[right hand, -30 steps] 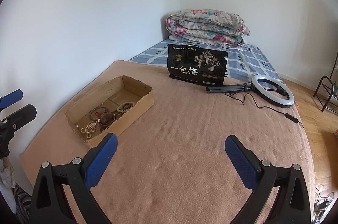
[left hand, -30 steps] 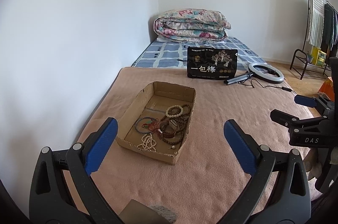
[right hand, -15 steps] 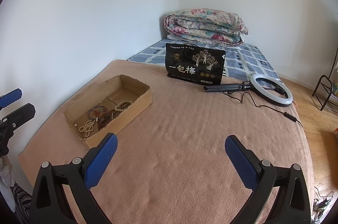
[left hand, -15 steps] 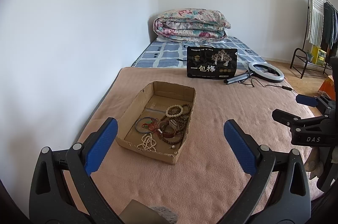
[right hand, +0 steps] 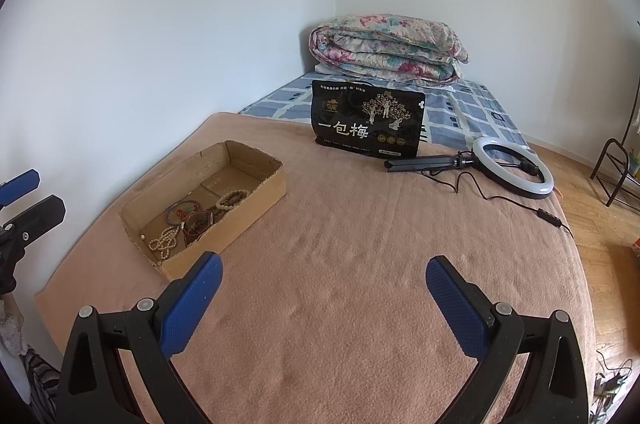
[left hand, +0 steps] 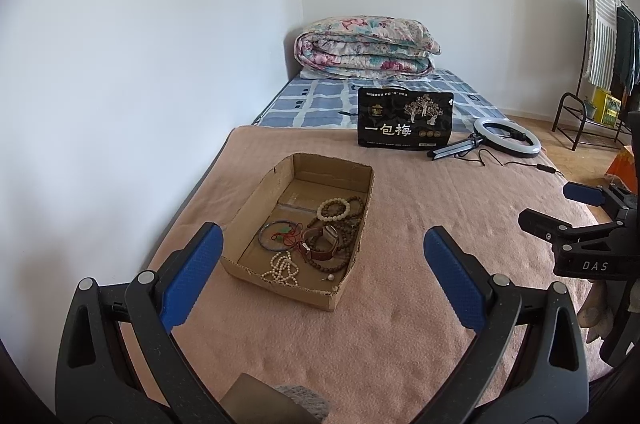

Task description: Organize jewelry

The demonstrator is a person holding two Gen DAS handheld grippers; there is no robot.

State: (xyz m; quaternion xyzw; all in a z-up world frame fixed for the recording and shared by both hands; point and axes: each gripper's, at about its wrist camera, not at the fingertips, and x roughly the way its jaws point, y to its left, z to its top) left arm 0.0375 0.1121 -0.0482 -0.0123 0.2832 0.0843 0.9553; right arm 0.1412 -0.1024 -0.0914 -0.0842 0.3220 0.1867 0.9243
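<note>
Item 1: your left gripper (left hand: 320,276), black frame with blue pads, jaws spread wide, empty.

Item 2: shallow brown cardboard box (left hand: 362,244), straight ahead of the left gripper and near it, long axis running away from you. It holds a white bead string (left hand: 281,267), a thin dark bangle (left hand: 276,235), a brown-strapped watch (left hand: 323,242) and a pale beaded bracelet (left hand: 335,209). The left is likely the nearer hand.

Item 3: black pouch (left hand: 405,123), printed "一包梅".

Item 4: your right gripper (right hand: 323,298), jaws wide, empty; body reads "DAS"; the box lies ahead and left of it.
</note>
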